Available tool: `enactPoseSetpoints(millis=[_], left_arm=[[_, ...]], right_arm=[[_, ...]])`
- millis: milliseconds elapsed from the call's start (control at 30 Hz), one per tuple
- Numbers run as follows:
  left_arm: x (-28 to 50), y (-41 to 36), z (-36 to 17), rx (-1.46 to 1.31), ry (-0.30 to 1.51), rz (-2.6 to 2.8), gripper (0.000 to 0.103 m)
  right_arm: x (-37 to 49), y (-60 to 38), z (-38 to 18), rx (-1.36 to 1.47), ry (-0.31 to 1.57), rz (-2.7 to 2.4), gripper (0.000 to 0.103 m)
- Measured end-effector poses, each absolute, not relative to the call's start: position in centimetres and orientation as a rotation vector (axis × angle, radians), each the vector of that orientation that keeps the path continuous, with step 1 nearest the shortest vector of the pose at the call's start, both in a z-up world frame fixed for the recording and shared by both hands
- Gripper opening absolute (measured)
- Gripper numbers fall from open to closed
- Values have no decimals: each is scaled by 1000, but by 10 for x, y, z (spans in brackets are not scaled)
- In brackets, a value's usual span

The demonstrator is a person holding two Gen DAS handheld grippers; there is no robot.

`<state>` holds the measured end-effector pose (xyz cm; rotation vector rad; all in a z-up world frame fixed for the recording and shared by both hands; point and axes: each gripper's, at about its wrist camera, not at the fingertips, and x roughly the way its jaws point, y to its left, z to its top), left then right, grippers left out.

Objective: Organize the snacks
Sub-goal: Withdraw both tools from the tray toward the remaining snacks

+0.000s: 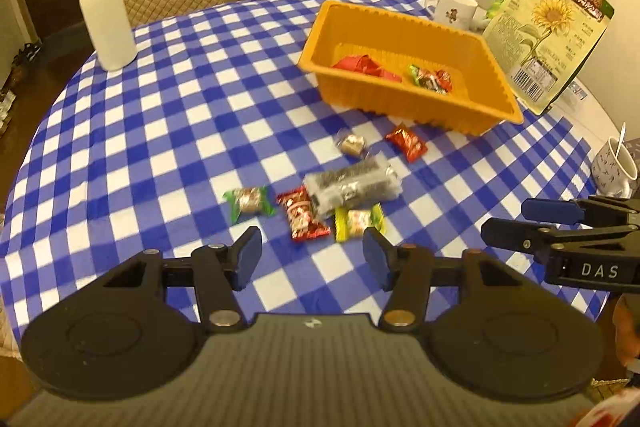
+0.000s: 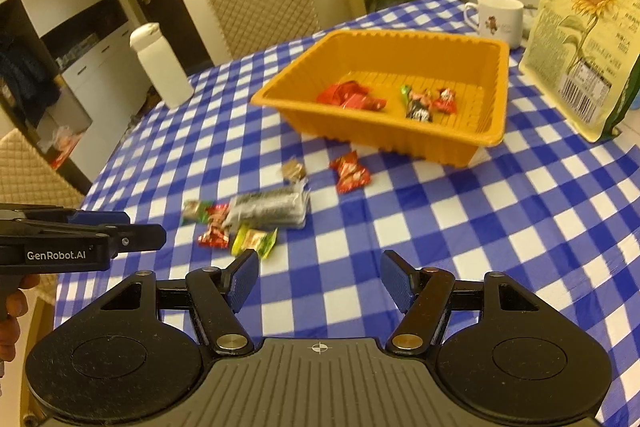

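Both the left gripper and the right gripper hovered spread and empty above the checked tabletop. Loose snacks lay clustered just ahead; the orange tray beyond held what seemed three or four blurred wrapped pieces.

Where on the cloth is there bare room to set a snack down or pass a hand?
Bare checked cloth lies between the white bottle and the orange tray, and near the right tongs. It is crowded in front of the tray, where the loose snacks cluster, and behind it by the mug and sunflower bag.
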<state>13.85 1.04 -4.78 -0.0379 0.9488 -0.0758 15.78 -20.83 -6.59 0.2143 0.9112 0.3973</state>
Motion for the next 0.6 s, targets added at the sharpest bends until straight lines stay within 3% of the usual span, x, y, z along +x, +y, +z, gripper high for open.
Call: enactPoseSetpoints(millis=[600], left_arm=[[130, 25, -64, -49, 998, 9, 53]], right_arm=[[163, -199, -91, 156, 972, 443, 67]])
